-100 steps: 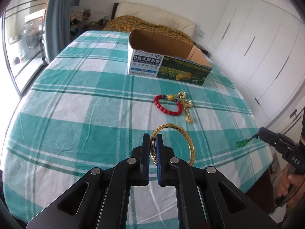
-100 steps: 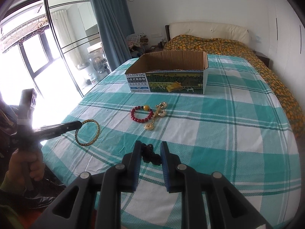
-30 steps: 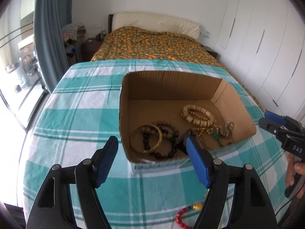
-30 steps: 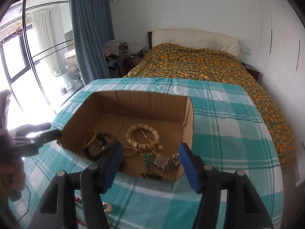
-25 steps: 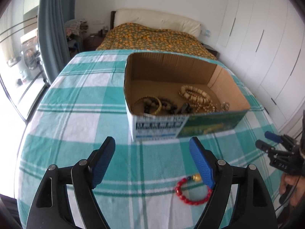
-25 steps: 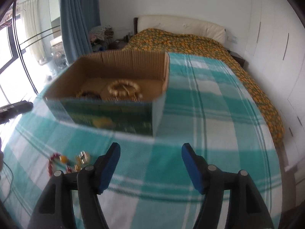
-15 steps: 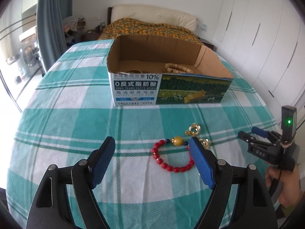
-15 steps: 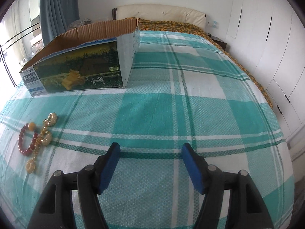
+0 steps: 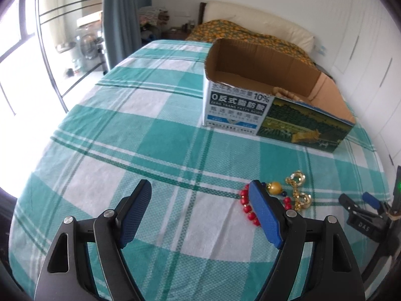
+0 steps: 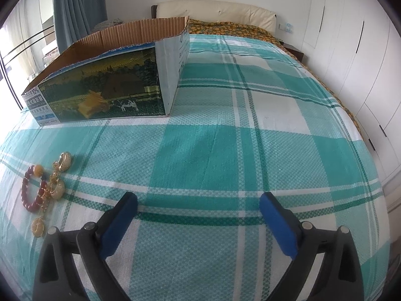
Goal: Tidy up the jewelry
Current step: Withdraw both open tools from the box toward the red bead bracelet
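An open cardboard box [image 9: 273,102] [image 10: 105,85] stands on a teal checked cloth; a beaded piece shows inside it over the front wall. A red bead bracelet [image 9: 248,208] [image 10: 28,188] with a yellow bead lies in front of it, touching a gold chain ornament [image 9: 299,195] [image 10: 56,180]. My left gripper [image 9: 200,200] hangs open above the cloth, its right finger overlapping the red bracelet in the view, nothing between the pads. My right gripper [image 10: 198,207] is empty over bare cloth right of the jewelry, its jaws opening wide; its tips [image 9: 356,200] also appear at the right of the left wrist view.
A bed with an orange patterned cover [image 10: 233,28] lies beyond the table. White wardrobe doors [image 10: 356,50] line the right side. Blue curtains [image 9: 125,12] and large windows are on the left. The table's edge curves close on both sides.
Both grippers have come back from over the box and down toward the cloth in front of it. The right jaws have spread wider. The left view has swung left, so the bracelet now sits behind its right finger.
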The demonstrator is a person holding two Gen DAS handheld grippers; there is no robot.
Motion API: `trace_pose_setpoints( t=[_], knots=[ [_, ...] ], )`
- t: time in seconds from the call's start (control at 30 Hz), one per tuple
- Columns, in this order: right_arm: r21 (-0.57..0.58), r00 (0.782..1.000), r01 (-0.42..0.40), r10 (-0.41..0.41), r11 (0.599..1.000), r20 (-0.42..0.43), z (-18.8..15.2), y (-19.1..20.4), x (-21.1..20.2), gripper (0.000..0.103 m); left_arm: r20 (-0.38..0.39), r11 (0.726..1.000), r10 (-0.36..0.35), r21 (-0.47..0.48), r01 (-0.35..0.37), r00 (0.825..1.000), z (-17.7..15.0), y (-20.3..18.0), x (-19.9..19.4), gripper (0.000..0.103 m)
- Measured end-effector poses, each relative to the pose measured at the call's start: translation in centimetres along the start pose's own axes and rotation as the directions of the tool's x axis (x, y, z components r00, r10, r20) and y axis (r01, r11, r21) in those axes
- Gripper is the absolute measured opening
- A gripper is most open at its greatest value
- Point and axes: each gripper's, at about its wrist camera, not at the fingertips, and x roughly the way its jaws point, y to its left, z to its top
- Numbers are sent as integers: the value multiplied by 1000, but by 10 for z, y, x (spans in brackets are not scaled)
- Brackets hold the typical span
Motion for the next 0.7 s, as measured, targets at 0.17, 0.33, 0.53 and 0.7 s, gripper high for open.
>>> trace_pose_setpoints(
  t=[0.17, 0.33, 0.53, 0.7],
  knots=[
    [0, 1000, 0, 0, 1000, 0, 0, 0, 0, 100, -19, 991, 71, -113, -72, 997, 16, 8, 6, 82],
    [0, 1000, 0, 0, 1000, 0, 0, 0, 0, 100, -31, 955, 165, -247, -167, 986, 22, 27, 17, 82],
    [0, 1000, -1, 1, 1000, 0, 0, 0, 1, 100, -31, 938, 269, -219, -269, 963, 20, 30, 26, 82],
    [0, 1000, -1, 1, 1000, 1, 0, 1, 0, 100, -39, 941, 294, -162, -296, 955, 13, 33, 22, 82]
  ],
)
